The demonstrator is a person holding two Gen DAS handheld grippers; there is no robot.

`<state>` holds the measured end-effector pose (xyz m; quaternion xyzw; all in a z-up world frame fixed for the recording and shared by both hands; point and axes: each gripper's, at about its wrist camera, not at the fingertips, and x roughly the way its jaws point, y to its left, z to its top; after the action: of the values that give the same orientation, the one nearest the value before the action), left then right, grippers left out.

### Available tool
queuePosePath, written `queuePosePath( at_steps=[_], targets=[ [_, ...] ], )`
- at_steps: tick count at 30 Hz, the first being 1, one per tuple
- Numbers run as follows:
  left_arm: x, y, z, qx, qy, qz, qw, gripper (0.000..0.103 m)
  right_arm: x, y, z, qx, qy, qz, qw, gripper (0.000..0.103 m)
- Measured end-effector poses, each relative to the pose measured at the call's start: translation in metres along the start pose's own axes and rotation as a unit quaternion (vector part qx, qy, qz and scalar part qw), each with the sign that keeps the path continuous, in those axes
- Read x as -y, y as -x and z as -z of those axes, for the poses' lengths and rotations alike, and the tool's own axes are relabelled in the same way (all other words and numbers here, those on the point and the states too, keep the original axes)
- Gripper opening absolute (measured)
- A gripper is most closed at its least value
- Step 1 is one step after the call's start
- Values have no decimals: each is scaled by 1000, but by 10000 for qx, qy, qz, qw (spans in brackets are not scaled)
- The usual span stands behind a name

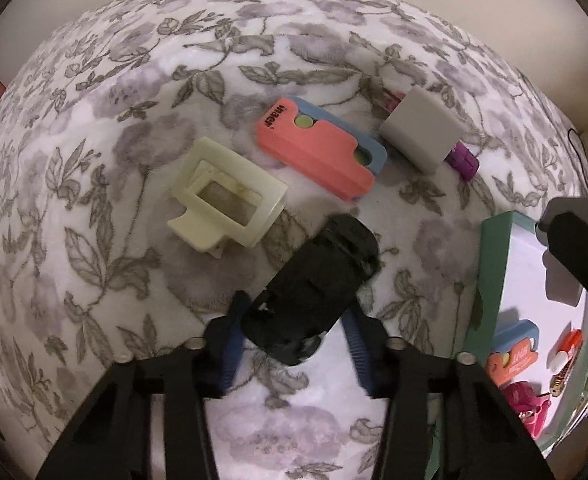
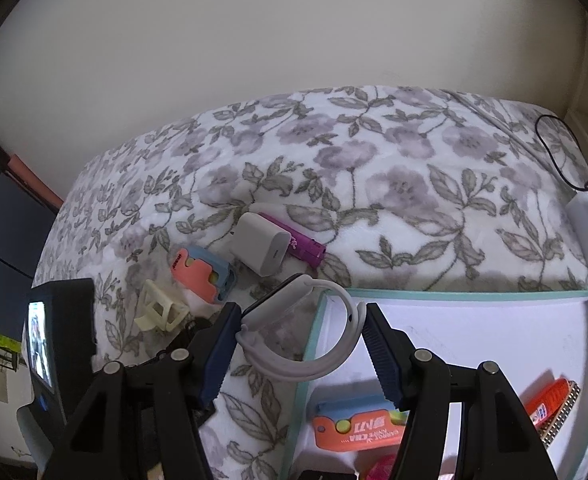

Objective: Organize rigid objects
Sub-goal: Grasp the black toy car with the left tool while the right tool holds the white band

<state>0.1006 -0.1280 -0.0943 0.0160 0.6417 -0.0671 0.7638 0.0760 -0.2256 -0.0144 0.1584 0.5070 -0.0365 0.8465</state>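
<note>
1. Two hand-held grippers work over a bed covered in a floral blanket (image 1: 94,208), with a teal-rimmed box (image 1: 490,264) lying on it off to the left gripper's right side.
2. Between the blue fingers of the left gripper (image 1: 294,340) sits a black clip-like object (image 1: 314,300); the pads lie close along both its sides, but firm contact cannot be confirmed.
3. Ahead of that gripper and to its left lies a cream hair claw (image 1: 226,196) on the blanket.
4. Straight ahead lies a pink-and-blue utility knife (image 1: 318,148), and just beyond to the right a grey charger block (image 1: 422,128) rests against a purple tube (image 1: 462,160).
5. Spread wide, the right gripper (image 2: 298,356) has a white smartwatch (image 2: 294,332) between its fingers, the strap loop (image 2: 334,356) hanging over the near corner of the box.
6. Whether either pad touches the watch is unclear; the right finger (image 2: 382,364) stands apart from the strap.
7. Inside the box, below the right gripper's fingers, lies a second orange-and-blue knife (image 2: 358,424), with an orange tube (image 2: 550,396) farther right and something pink (image 2: 378,468) at the bottom edge.
8. Left of the right gripper, the other handset's small lit screen (image 2: 40,340) shows.
</note>
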Motion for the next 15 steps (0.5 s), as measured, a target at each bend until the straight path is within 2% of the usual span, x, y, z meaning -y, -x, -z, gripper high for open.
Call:
queuePosePath(
  at_steps=[5, 15],
  targets=[
    [-5, -2, 2, 31, 21, 155, 9999, 42, 8, 5, 2, -50, -185, -12, 9998, 65],
    [-49, 15, 6, 127, 224, 645, 9976, 35, 27, 33, 6, 100, -526, -21, 9986, 65]
  ],
)
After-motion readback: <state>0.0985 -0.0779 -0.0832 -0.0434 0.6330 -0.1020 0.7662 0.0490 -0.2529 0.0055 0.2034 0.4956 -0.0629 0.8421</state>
